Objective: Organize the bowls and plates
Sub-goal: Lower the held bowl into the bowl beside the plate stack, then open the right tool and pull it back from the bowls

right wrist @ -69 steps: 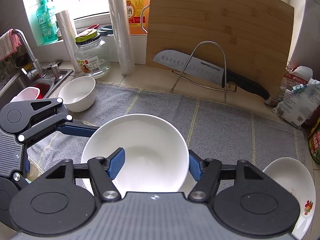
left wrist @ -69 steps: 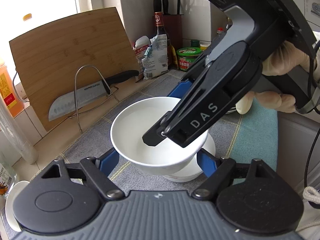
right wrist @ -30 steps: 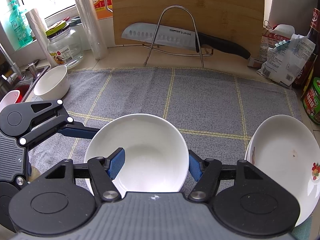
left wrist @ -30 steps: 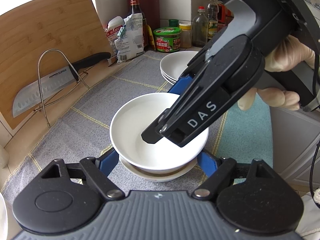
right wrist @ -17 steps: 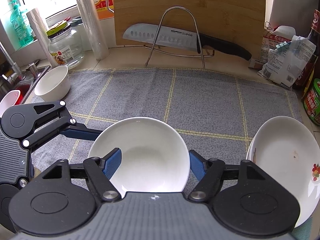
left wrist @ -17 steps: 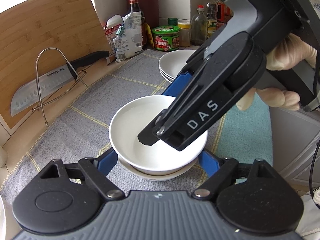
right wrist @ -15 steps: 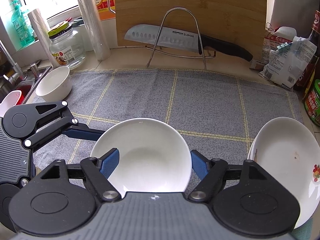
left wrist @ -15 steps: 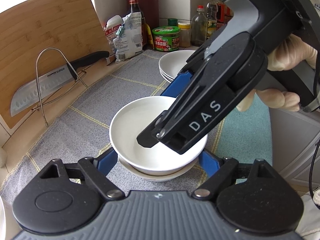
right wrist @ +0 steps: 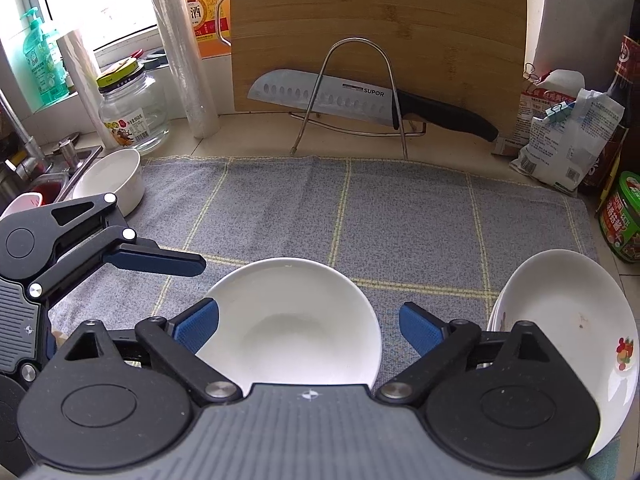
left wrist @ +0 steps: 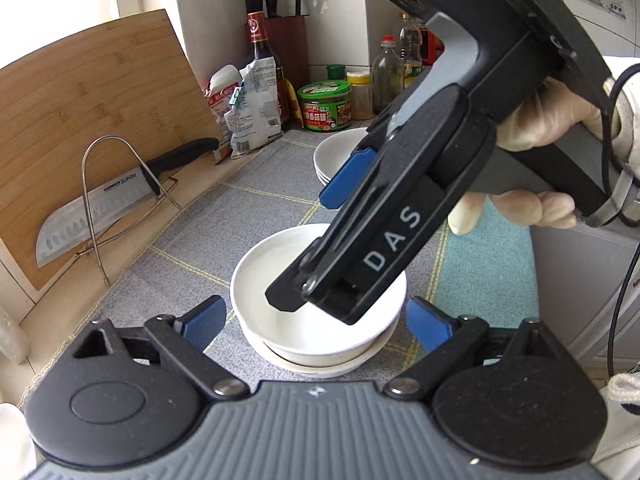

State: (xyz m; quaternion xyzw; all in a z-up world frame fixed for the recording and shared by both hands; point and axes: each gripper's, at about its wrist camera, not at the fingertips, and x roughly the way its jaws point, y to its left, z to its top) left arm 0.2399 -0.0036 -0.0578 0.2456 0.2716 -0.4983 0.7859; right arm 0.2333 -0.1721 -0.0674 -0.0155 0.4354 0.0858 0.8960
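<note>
Pads on both my grippers were spreading, and neither pressed on anything. My right gripper (right wrist: 308, 322) hung over the white bowl (right wrist: 290, 322), which sat between its blue pads with a gap showing on the right side; on the left the pad stood right at the rim, and I could not tell whether it touched. My left gripper (left wrist: 316, 320) was opening as well, the same bowl low between its pads, clear of both.

That bowl rested nested on something white beneath it (left wrist: 320, 364), a plate or a second bowl; I could not tell which. Both sat on the grey checked mat (right wrist: 400, 216). Just to the right stood a stack of white plates (right wrist: 560, 308), and a smaller bowl (right wrist: 114, 180) waited by the sink at the far left.

I judged the step to be the release of the nested bowl. To do it well I needed the pads fully clear of the rim before lifting, then a straight rise, so nothing dragged the bowl askew. My two grippers crowded one spot, so I judged that one should leave first, keeping clear of the plate stack.
</note>
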